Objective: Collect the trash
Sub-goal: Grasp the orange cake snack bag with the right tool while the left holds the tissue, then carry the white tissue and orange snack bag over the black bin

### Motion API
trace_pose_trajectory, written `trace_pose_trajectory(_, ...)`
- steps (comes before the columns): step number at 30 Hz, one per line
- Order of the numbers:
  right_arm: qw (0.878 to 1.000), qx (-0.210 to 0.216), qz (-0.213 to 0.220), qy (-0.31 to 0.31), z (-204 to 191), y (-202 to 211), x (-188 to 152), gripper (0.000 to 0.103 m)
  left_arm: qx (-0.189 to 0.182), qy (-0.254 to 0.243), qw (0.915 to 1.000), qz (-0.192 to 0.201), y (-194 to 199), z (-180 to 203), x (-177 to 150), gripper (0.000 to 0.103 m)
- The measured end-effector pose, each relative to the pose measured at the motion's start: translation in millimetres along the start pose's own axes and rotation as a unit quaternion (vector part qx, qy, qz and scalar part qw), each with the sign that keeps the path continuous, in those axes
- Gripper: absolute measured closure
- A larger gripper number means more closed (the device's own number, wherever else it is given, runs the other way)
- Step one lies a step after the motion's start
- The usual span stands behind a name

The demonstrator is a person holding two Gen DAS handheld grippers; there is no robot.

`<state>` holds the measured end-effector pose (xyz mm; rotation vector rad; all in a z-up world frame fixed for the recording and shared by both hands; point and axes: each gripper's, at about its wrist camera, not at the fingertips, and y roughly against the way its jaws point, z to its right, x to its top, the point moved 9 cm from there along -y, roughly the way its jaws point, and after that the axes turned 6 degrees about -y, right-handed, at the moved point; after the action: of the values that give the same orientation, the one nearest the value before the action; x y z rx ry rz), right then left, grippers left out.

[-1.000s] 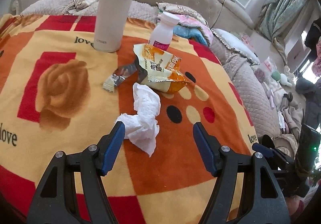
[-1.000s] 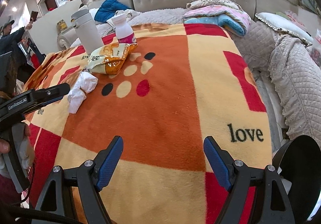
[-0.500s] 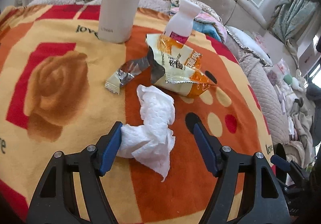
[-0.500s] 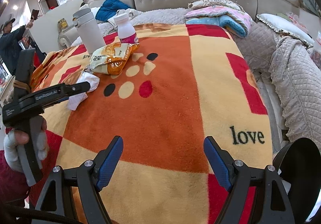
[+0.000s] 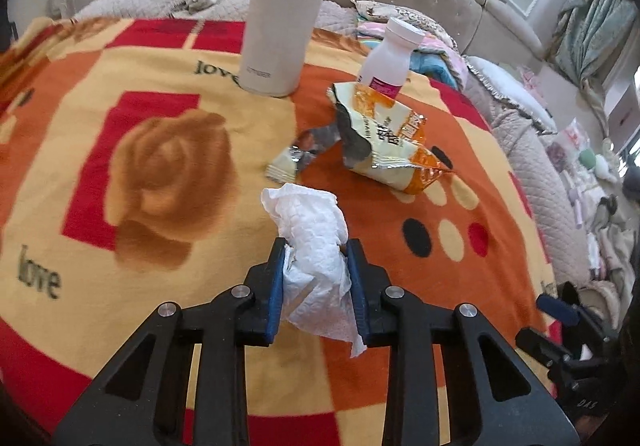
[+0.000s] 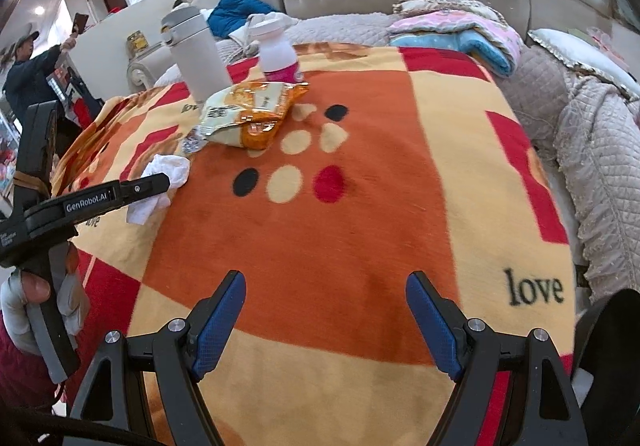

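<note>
Left gripper (image 5: 316, 278): blue pads pressed in from both sides on the crumpled white tissue (image 5: 316, 246) — the wad is pinched between them, its upper end fanning out past the fingertips, a loose flap hanging below. In the right wrist view the tissue (image 6: 168, 174) shows at the tip of the left tool, over the blanket's left edge. Half a second ago these pads stood wide apart with the tissue lying loose against the left one; they have since closed on it.

Toward the blanket's far edge, left to right: one tall beige flask (image 5: 286, 10) standing upright; one small torn silver wrapper strip (image 5: 298, 156) lying flat, between the tissue and the bag; one opened orange-and-cream snack bag (image 5: 386, 142); one white bottle with a pink label (image 5: 390, 62) upright just behind the bag. None of these has shifted on the blanket (image 5: 120, 214).

Right gripper (image 6: 326, 322): pads spread wide, nothing between them — it hovers over the near, orange part of the blanket, well apart from all the litter. Same spread and same place as before.

Count: trash pieces 3 (tissue, strip, bag); standing containers 2; grippers 2.
</note>
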<state>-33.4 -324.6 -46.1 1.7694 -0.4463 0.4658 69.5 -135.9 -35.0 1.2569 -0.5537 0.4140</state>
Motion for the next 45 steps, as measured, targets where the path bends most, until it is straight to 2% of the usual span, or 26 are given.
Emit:
trace_pose_trajectory(8,1.000,0.024,0.003,0.015,-37,-12,21,0.023,0.033,-0.016,0.9993,0.012,16,-19,-5,0.077)
trace_pose_trajectory(14,0.999,0.044,0.012,0.008,-61,-26,62,0.021,0.050,-0.024,0.9983,0.016,18,-33,-5,0.077)
trace_pose_trajectory(16,0.998,0.056,0.011,-0.007,-67,-34,81,0.016,0.050,-0.021,0.9985,0.014,16,-37,-7,0.077)
trace_pose_trajectory(22,0.998,0.056,-0.019,-0.029,-74,-80,121,0.016,0.041,-0.014,0.9991,0.004,10,-39,-14,0.076)
trace_pose_trajectory(24,0.998,0.046,-0.037,-0.031,-75,-97,126,0.016,0.040,-0.014,0.9991,0.003,8,-38,-15,0.076)
trace_pose_trajectory(32,0.995,0.053,-0.080,-0.039,-89,-141,127,0.016,0.027,-0.004,0.9996,-0.001,1,-40,-17,0.076)
trace_pose_trajectory(36,0.997,0.036,-0.071,-0.012,-93,-148,123,0.016,0.027,-0.002,0.9996,-0.001,-1,-41,-19,0.076)
trace_pose_trajectory(38,0.997,0.031,-0.064,0.000,-94,-147,122,0.020,0.028,0.002,0.9996,-0.002,-3,-41,-20,0.076)
trace_pose_trajectory(39,0.998,0.029,-0.057,0.005,-94,-145,121,0.034,0.028,0.004,0.9996,-0.002,-4,-42,-19,0.076)
trace_pose_trajectory(45,0.999,0.035,-0.016,0.028,-92,-119,113,0.040,0.034,-0.001,0.9994,0.001,-7,-41,-19,0.073)
